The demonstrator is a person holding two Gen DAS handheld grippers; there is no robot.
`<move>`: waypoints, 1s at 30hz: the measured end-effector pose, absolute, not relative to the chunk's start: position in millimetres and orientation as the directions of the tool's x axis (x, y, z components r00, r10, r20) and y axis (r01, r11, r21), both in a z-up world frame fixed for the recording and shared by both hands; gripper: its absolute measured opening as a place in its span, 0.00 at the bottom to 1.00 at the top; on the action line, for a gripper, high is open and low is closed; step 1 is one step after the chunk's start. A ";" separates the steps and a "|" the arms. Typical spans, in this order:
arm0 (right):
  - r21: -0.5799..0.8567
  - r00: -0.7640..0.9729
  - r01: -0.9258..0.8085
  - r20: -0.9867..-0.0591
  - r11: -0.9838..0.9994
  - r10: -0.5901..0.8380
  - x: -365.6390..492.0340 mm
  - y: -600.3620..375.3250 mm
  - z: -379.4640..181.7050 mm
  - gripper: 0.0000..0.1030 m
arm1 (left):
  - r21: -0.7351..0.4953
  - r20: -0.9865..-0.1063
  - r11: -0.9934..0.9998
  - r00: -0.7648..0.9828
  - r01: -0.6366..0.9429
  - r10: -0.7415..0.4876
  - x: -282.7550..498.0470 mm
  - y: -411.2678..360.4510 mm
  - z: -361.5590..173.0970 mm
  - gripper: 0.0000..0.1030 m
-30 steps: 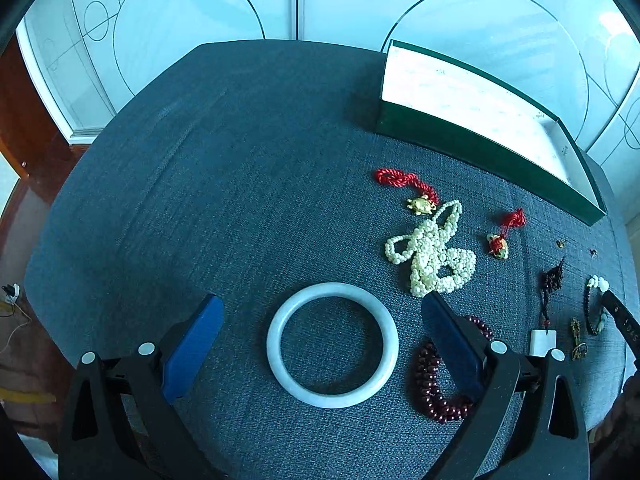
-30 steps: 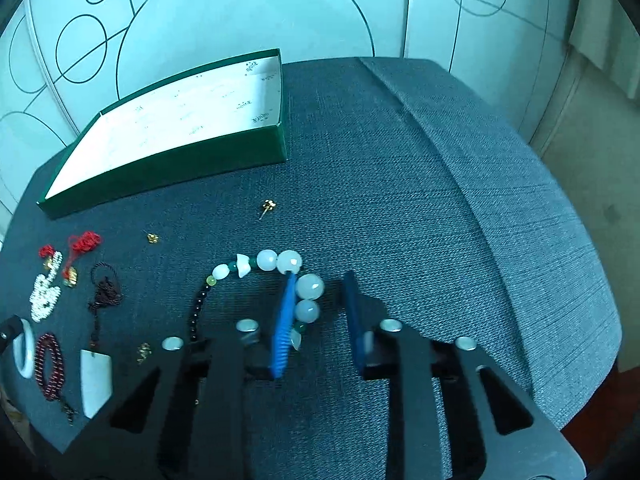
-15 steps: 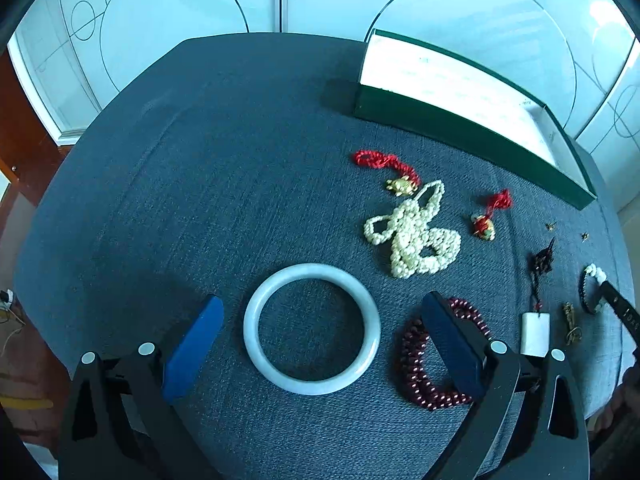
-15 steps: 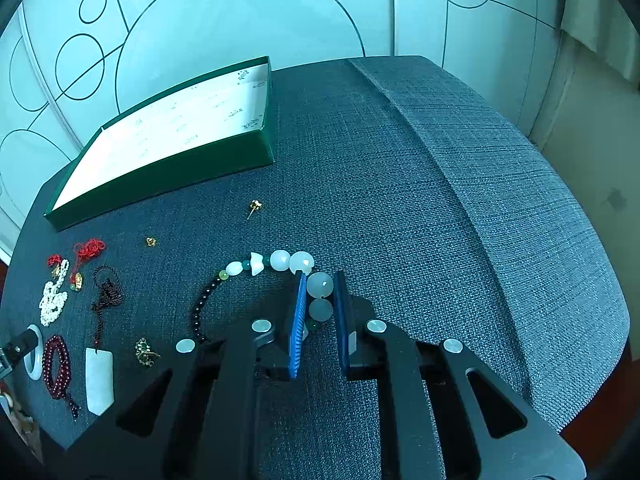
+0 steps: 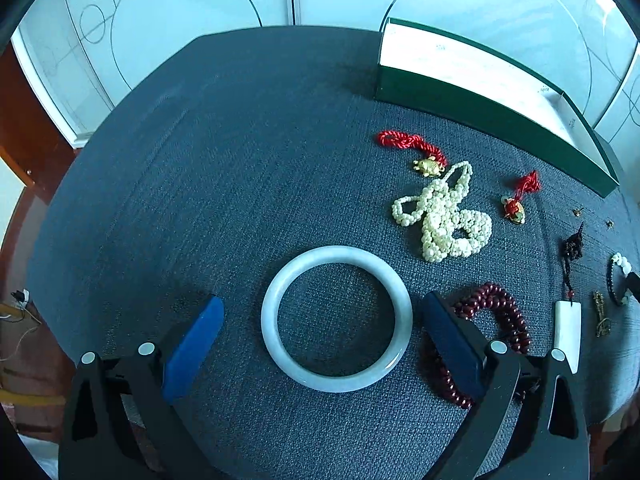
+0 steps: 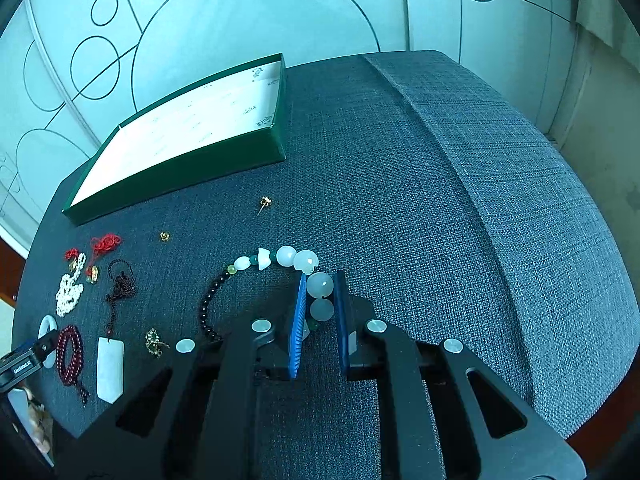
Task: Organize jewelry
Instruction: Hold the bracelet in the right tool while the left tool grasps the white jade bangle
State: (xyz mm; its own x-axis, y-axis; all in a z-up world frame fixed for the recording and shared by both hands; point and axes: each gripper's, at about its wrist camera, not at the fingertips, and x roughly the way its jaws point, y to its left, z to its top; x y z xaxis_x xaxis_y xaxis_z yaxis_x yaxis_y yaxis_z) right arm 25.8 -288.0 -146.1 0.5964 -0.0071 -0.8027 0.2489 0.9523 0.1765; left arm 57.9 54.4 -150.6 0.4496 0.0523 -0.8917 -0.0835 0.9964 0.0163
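On the grey cloth (image 6: 400,168), the box (image 6: 184,168) ahead holds nothing: my right gripper (image 6: 320,312) pinches the bracelet (image 6: 280,264), my left gripper (image 5: 320,320) gapes around the bangle (image 5: 336,318), everything else unsorted.

The right gripper (image 6: 320,292), spread wide around the bead bracelet (image 6: 288,258) a second ago, now clamps two of its pale beads; the left gripper (image 5: 320,312) now frames the jade bangle (image 5: 336,318) more centrally
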 end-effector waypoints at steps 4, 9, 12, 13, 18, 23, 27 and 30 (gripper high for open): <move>0.171 0.590 0.224 -0.807 0.960 0.007 26.3 -288.3 -146.2 0.13 | 0.017 -0.886 0.995 0.460 -0.100 0.061 58.5 54.0 -151.0 0.96; 0.172 0.588 0.206 -0.809 0.963 0.018 28.0 -289.2 -147.0 0.13 | 0.018 -0.864 0.996 0.499 -0.086 0.059 58.5 55.8 -152.5 0.96; 0.170 0.587 0.201 -0.809 0.965 0.020 29.5 -289.3 -147.1 0.13 | 0.018 -0.861 0.996 0.505 -0.083 0.058 57.1 57.2 -152.6 0.96; 0.166 0.587 0.198 -0.809 0.966 0.019 29.5 -288.9 -147.1 0.13 | 0.018 -0.861 0.996 0.505 -0.083 0.058 56.5 57.4 -152.5 0.96; 0.146 0.588 0.199 -0.809 0.969 0.001 26.5 -286.6 -147.2 0.13 | 0.019 -0.860 0.997 0.508 -0.074 0.054 55.4 58.0 -152.3 0.96; 0.139 0.590 0.216 -0.807 0.966 -0.016 21.5 -283.9 -147.3 0.13 | 0.018 -0.853 0.998 0.519 -0.060 0.047 51.8 57.7 -152.2 0.96; 0.135 0.592 0.233 -0.806 0.963 -0.031 19.0 -281.5 -147.3 0.13 | 0.019 -0.845 0.998 0.532 -0.054 0.044 49.8 56.5 -151.8 0.93; 0.121 0.590 0.243 -0.806 0.962 -0.047 17.1 -279.6 -147.1 0.13 | 0.021 -0.832 1.000 0.555 -0.005 0.021 44.6 49.6 -148.4 0.74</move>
State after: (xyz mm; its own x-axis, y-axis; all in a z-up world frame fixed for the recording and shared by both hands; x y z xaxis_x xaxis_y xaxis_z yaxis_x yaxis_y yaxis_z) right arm 17.1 -279.6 -147.1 0.5898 -0.0472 -0.8062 0.2431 0.9624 0.1215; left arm 44.6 49.6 -148.4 0.5550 0.0206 -0.8316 -0.0051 0.9998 0.0213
